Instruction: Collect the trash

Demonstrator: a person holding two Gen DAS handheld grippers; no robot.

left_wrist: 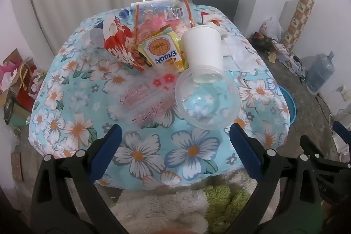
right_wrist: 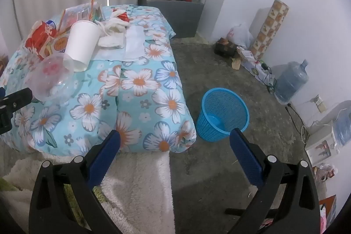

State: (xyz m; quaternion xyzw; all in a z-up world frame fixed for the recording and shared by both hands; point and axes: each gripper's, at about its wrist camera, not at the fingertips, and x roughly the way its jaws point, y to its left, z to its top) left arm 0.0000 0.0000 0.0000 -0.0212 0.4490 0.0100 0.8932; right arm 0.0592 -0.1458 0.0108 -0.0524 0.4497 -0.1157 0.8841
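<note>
Floral bedding (left_wrist: 193, 150) is carrying the trash: a white paper cup (left_wrist: 203, 47) is lying tipped against a clear dome lid (left_wrist: 207, 100) near its right edge, wrappers (left_wrist: 162, 49) bunching behind; I am holding the left gripper (left_wrist: 175, 142) and right gripper (right_wrist: 175, 144) spread, gripping nothing; a blue basket (right_wrist: 223, 115) is standing on the floor beside the bedding's corner.
</note>
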